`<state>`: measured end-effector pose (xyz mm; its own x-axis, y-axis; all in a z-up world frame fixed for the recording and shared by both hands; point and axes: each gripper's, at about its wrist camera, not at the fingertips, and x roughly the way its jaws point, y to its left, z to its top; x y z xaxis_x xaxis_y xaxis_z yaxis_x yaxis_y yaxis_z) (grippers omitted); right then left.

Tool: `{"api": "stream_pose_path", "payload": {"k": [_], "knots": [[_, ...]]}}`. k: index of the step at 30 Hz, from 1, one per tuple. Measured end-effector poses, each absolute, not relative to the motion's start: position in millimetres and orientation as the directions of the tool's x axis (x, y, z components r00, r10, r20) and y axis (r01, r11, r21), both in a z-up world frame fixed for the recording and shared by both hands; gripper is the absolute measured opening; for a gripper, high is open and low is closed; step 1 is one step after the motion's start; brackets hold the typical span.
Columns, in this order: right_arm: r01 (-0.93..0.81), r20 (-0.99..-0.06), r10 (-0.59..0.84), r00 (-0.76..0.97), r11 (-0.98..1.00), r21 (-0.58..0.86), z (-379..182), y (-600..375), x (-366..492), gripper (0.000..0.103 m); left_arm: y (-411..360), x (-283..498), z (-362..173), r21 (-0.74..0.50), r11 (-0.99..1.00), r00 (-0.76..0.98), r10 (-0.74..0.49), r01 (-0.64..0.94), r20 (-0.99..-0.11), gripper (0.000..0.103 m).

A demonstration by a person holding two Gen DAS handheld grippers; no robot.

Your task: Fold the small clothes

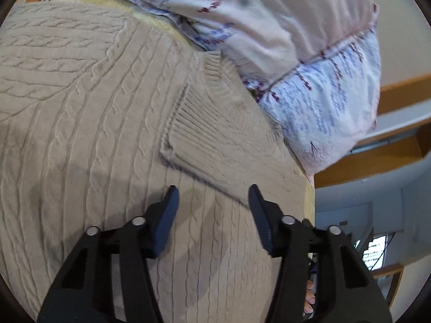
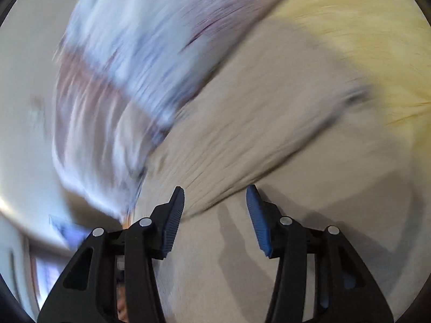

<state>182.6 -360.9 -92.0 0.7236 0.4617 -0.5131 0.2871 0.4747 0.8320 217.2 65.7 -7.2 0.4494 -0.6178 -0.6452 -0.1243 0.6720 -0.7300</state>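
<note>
1. Grippers first: the left gripper [image 1: 214, 197] hovers just above the sweater [image 1: 80, 113] with its jaws spread wide and nothing between them. The right gripper [image 2: 215, 200] is likewise released, jaws apart and empty, over the same beige knit [image 2: 282, 140].
2. Position of the task item: the sweater lies spread on a yellow sheet [image 1: 159, 18] and fills most of the left wrist view. Its cable-knit body runs from under the left gripper to the far left.
3. Fold status: one sleeve [image 1: 215, 123] lies across the body, its ribbed cuff [image 1: 183, 115] pointing toward the middle of the garment. This suggests that a first sleeve fold is done. A ribbed band [image 1: 212, 67] shows beyond the sleeve; whether it is the collar or the hem cannot be told.
4. Remaining work, as a judgement: the second sleeve and the final fold of the body appear to be left. The far side of the sweater is out of view, so this is not certain.
5. Right wrist view: heavy motion blur smears the picture. Only beige knit, a dark crease line and yellow sheet [image 2: 363, 27] can be made out.
6. Farther back: a floral pillow [image 1: 309, 53] touches the sweater's far edge. Crowding there may hinder the next fold.
7. Background: wooden furniture [image 1: 377, 158] stands beyond the pillow.
</note>
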Motion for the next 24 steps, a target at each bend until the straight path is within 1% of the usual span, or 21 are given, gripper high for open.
{"api": "stream_pose_path", "payload": {"k": [1,2,4,5,6,7,10,11,12,14,17,20,23,24], "knots": [[0.302,-0.502,0.443,0.742,0.448,0.841,-95.3,-371.3,183.1,0.043,66.4,221.2,-8.0,-0.727,0.674,0.451,-0.611,-0.134,-0.65,0.04],[0.314,-0.496,0.42,0.76,0.43,0.846,-97.1,-377.8,185.1,0.039,66.8,224.8,-8.6,-0.721,0.678,0.454,-0.603,-0.143,-0.656,0.036],[0.335,-0.501,0.354,0.79,0.436,0.835,-95.8,-389.4,182.6,0.039,67.9,233.4,-9.7,-0.713,0.685,0.457,-0.592,-0.15,-0.664,0.022],[0.342,-0.505,0.328,0.799,0.443,0.829,-95.1,-392.7,180.8,0.038,66.9,237.9,-10.7,-0.711,0.686,0.455,-0.59,-0.152,-0.667,0.019],[0.347,-0.504,0.304,0.808,0.446,0.825,-95.1,-397.0,178.2,0.034,66.3,240.9,-10.8,-0.705,0.693,0.453,-0.586,-0.15,-0.672,0.015],[0.35,-0.503,0.298,0.811,0.443,0.825,-96.0,-399.3,178.0,0.033,64.7,243.9,-10.8,-0.696,0.704,0.452,-0.578,-0.145,-0.679,0.01],[0.364,-0.522,0.273,0.808,0.466,0.807,-98.1,-400.0,179.1,0.024,62.7,250.2,-8.3,-0.674,0.728,0.459,-0.559,-0.125,-0.69,0.008],[0.365,-0.531,0.257,0.808,0.489,0.792,-96.7,-399.0,177.9,0.017,63.3,250.9,-5.9,-0.672,0.731,0.464,-0.558,-0.117,-0.688,0.007],[0.359,-0.53,0.249,0.811,0.504,0.786,-94.3,-396.1,176.7,0.012,66.2,250.1,-1.1,-0.672,0.733,0.476,-0.557,-0.104,-0.681,0.007],[0.34,-0.525,0.244,0.816,0.532,0.775,-90.1,-387.4,177.5,0.01,72.3,246.5,8.7,-0.662,0.746,0.496,-0.548,-0.075,-0.674,0.007],[0.312,-0.528,0.257,0.809,0.574,0.757,-87.1,-375.3,175.2,0.01,79.8,241.2,16.9,-0.606,0.793,0.522,-0.494,-0.058,-0.696,0.007],[0.324,-0.57,0.234,0.788,0.629,0.707,-87.4,-361.4,176.0,0.01,86.2,236.9,13.1,-0.559,0.826,0.515,-0.452,-0.065,-0.728,0.007],[0.363,-0.623,0.176,0.762,0.681,0.636,-91.1,-352.8,179.2,0.01,88.3,235.8,2.4,-0.539,0.837,0.489,-0.435,-0.088,-0.756,0.007],[0.364,-0.628,0.166,0.761,0.692,0.623,-91.2,-350.8,179.6,0.01,87.4,235.8,-0.5,-0.535,0.84,0.485,-0.431,-0.093,-0.761,0.008]]}}
